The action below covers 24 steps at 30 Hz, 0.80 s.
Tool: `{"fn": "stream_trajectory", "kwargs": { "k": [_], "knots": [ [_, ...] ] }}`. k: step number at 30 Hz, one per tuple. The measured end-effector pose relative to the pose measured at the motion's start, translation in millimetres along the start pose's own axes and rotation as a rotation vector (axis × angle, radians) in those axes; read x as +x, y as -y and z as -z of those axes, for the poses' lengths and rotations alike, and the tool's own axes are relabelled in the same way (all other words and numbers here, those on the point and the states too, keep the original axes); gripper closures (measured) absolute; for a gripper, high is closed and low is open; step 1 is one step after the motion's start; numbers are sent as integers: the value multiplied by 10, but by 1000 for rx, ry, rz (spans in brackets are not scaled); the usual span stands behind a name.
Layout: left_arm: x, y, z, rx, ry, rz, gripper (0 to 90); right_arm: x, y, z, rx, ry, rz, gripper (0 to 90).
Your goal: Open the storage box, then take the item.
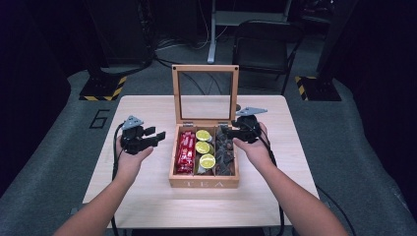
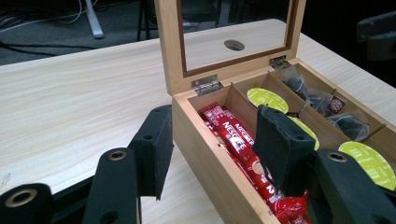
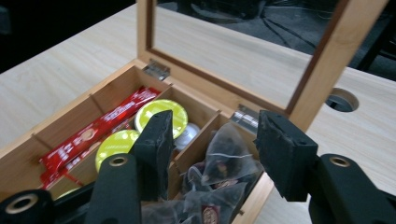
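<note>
From above, we see the tea box mid-counter, lid up, compartments stocked. Left hand-held gripper straddles its near-left wall, partly open, gripping nothing. Right hand-held gripper hovers half-open, empty, above tea bags. Closing likely remains.

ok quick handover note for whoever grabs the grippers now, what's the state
Left hand-held gripper: open, nothing held; its jaws straddle the left wall of the wooden tea box.
Right hand-held gripper: open, nothing held, over the tea bags in the right compartment.
Lid: up. Red Nescafe sticks on the left, green-lidded capsules in the middle.
Done: box open and filled.
Left: probably close the lid.
</note>
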<state>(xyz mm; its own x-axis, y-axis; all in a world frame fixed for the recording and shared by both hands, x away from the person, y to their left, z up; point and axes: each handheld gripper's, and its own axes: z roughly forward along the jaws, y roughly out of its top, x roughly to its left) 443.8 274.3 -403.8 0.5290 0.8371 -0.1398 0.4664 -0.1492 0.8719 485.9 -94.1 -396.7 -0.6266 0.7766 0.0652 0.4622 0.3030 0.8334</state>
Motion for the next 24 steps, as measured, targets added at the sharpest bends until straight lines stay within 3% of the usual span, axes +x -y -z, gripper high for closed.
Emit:
{"fn": "stream_trajectory", "kwargs": {
  "k": [7,24],
  "knots": [
    [-9,-12,-17,-4,11,10,472,132,52,11,15,-39,34,449],
    [-57,-43,-67,-7,29,2,469,322,111,28,34,-53,130,442]
  ]
}}
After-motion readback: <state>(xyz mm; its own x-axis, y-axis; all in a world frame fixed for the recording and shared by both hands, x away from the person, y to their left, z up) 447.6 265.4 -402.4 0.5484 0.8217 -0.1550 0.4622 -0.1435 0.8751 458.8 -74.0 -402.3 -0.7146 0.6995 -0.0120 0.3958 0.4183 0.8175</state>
